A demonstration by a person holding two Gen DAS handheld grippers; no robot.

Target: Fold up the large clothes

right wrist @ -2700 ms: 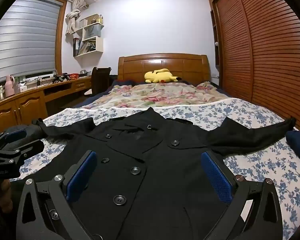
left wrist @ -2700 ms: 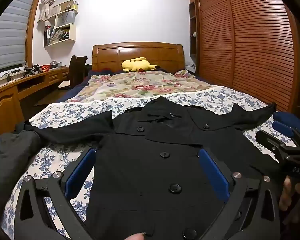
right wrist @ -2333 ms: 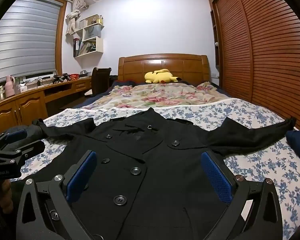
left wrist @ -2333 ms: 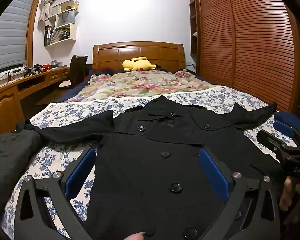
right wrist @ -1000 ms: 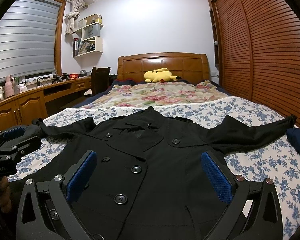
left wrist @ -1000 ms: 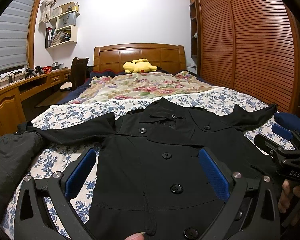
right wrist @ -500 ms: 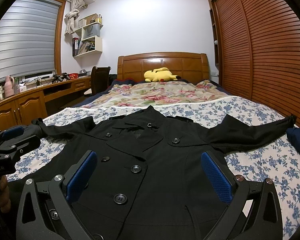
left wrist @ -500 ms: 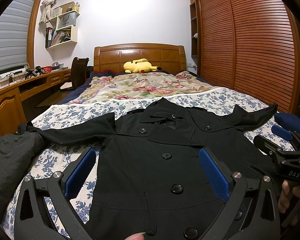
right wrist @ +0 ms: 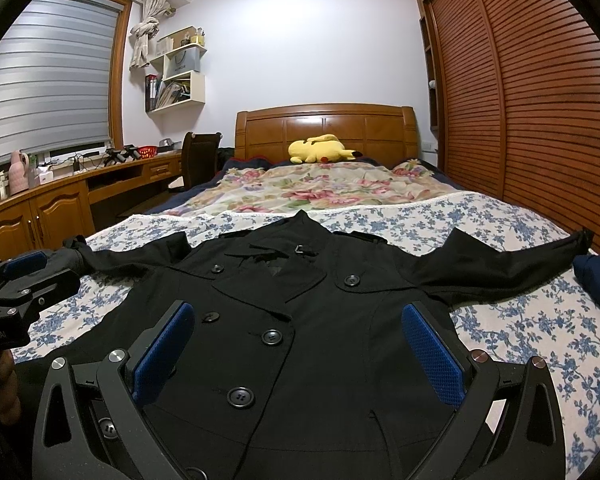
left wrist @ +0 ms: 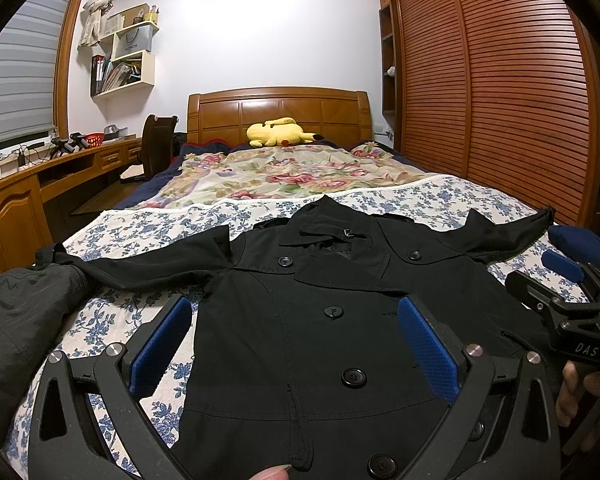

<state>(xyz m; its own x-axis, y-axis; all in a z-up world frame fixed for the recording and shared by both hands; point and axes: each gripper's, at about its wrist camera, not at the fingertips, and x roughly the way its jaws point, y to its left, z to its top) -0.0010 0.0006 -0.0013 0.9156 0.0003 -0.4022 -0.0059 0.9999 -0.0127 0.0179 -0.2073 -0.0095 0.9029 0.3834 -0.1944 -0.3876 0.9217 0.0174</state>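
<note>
A home bedroom. Told by the bed [right wrist: 520, 312] in a blue-flowered sheet, with a carved wooden headboard [right wrist: 326, 130] at its far end and a yellow plush toy [right wrist: 320, 150] lying just before that. Right of the bed, a slatted wooden wardrobe [right wrist: 540, 100]; left of it, a built-in desk [right wrist: 60, 196] under a blinded window [right wrist: 44, 72], wall shelves [right wrist: 176, 76] of books above.
</note>
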